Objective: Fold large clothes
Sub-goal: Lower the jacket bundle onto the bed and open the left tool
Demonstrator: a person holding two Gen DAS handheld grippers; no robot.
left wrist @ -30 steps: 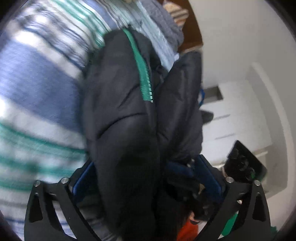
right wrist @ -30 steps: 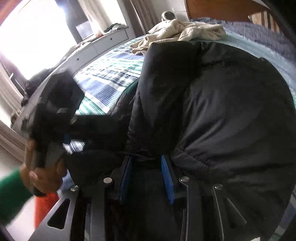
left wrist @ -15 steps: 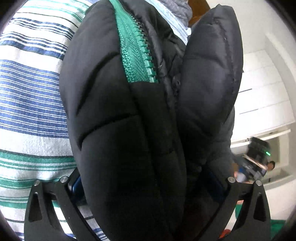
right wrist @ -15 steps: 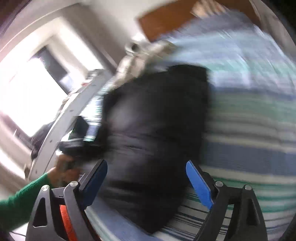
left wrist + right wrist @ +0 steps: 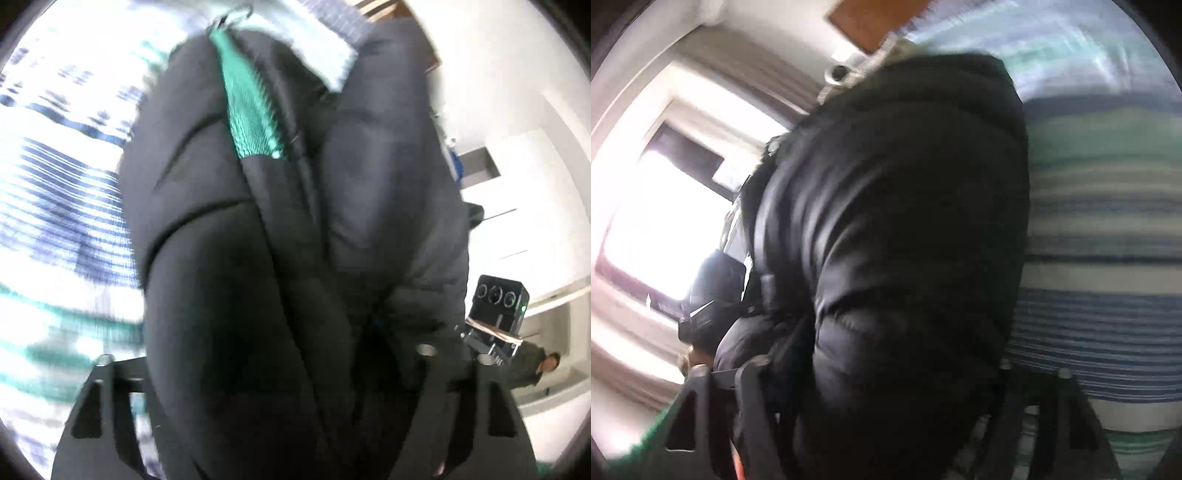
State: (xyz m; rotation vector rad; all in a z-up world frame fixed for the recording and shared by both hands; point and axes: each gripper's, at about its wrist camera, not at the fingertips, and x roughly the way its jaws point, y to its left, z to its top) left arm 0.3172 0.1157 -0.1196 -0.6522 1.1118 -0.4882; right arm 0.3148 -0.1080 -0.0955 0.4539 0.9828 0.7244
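A black puffer jacket (image 5: pixel 295 240) with a green zipper tape (image 5: pixel 251 118) fills the left wrist view, bunched between my left gripper's (image 5: pixel 288 369) jaws, which hold wide around it. In the right wrist view the same jacket (image 5: pixel 905 221) bulges between my right gripper's (image 5: pixel 882 365) jaws and hides the pads. The jacket hangs against the striped bedspread (image 5: pixel 1108 258). Both views are blurred.
The blue, white and green striped bedspread (image 5: pixel 66 221) lies to the left. White cabinets (image 5: pixel 524 184) stand at right. The right gripper's body (image 5: pixel 495 317) shows beside the jacket. A bright window (image 5: pixel 665 221) and wooden headboard (image 5: pixel 879 18) are behind.
My right gripper, open half a second ago, now has the jacket bunched between its jaws. My left gripper keeps its hold and both have shifted with the jacket.
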